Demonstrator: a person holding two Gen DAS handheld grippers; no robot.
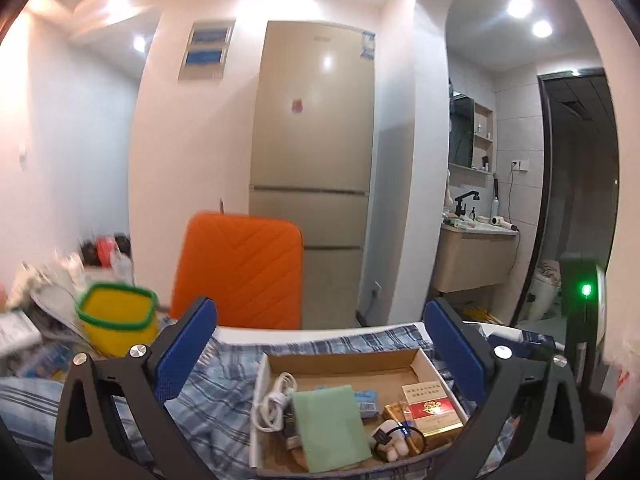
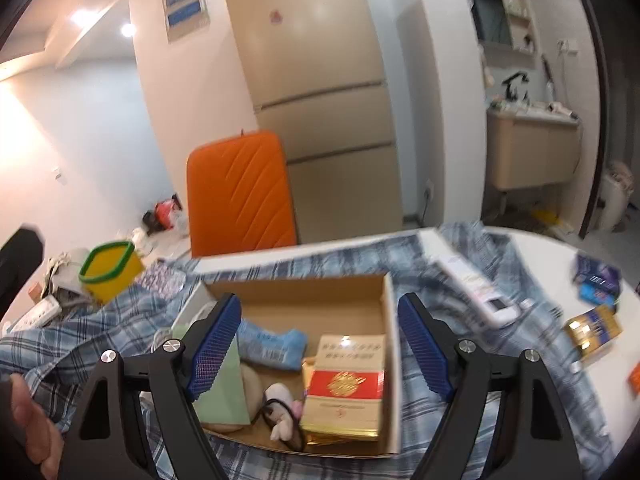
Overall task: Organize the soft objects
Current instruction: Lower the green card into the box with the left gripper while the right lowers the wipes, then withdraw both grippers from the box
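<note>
Both the left gripper (image 1: pixel 316 356) and right gripper (image 2: pixel 320 344) hang empty with jaws spread above the cardboard box (image 2: pixel 390 320), where the green cloth (image 1: pixel 330 424) lies flat, light and floppy, best pinched at a free edge

This is a small lived-in flat. A tall beige fridge (image 1: pixel 312 136) stands against the wall beside an arched opening to a bathroom with a washbasin cabinet (image 1: pixel 476 256) and mirror shelves (image 1: pixel 482 136), and an orange suitcase (image 1: pixel 240 272) stands just in front of the fridge. Household clutter lies on the floor by the wall.
</note>
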